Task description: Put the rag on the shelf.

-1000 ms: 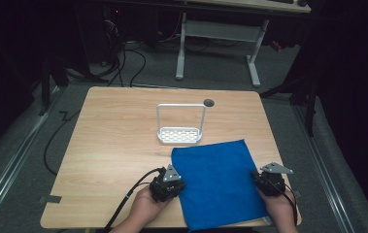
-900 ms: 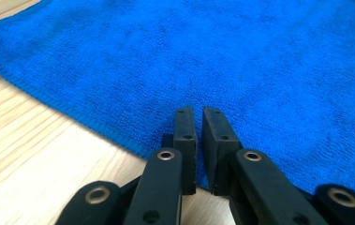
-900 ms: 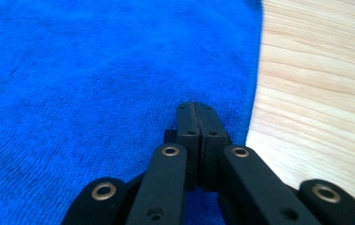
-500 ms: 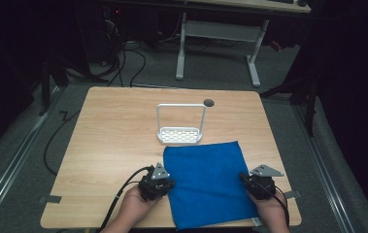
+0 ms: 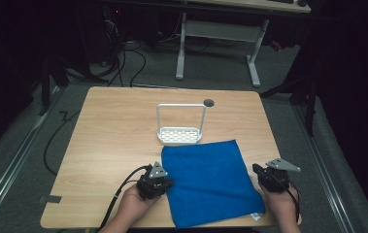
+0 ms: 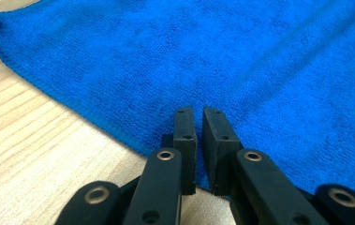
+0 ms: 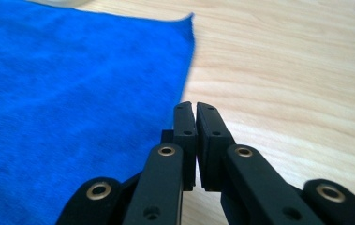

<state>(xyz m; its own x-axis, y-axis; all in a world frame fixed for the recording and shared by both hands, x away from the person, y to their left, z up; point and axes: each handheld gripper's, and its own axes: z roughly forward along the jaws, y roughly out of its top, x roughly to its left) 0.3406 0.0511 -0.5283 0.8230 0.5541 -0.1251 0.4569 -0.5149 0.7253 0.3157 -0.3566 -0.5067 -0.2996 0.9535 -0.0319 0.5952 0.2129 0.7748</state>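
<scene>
Blue cloth (image 5: pixel 208 182) flat on table (image 5: pixel 113 136); both grippers' jaws closed, empty.

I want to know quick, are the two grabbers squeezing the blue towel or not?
Left gripper: shut, jaws over the blue towel's edge, nothing between them.
Right gripper: shut, empty, beside the towel's edge.

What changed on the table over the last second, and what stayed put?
The blue cloth slid toward the person's edge of the table, so a gap opened between it and the white rack. The left gripper and right gripper drew back with it, jaws shut, one at each side edge of the cloth; whether either pinches it is unclear. The rack and the table stayed put.
</scene>
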